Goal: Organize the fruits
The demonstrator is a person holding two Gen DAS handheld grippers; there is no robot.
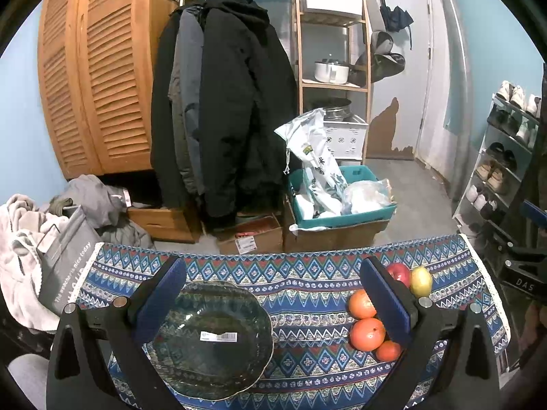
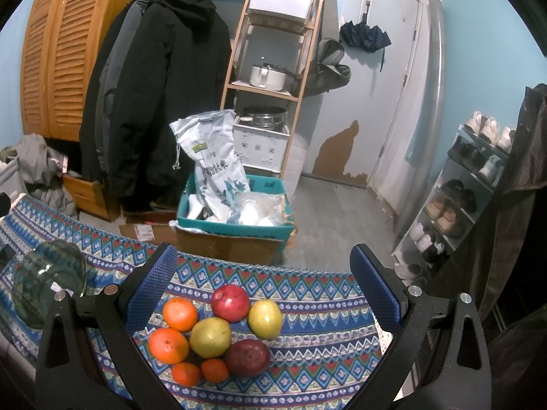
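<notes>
Left wrist view: right finger (image 1: 386, 302) of the spread, empty left hand-held gripper (image 1: 273, 304) hides part of the fruits (image 1: 367, 333) (beside glass bowl (image 1: 212, 338)); the right hand-held gripper (image 2: 273, 290) gapes above them on the bench (image 2: 307, 358).

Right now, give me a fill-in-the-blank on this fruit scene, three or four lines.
1. The glass bowl holds ____ fruit.
2. Both the left tool and the right tool have their jaws ____.
3. In the right wrist view the fruit pile counts two red apples, two yellow-green fruits and ____ orange ones.
4. The fruit lies on a patterned ____.

Missing: no; open; four; tablecloth
</notes>
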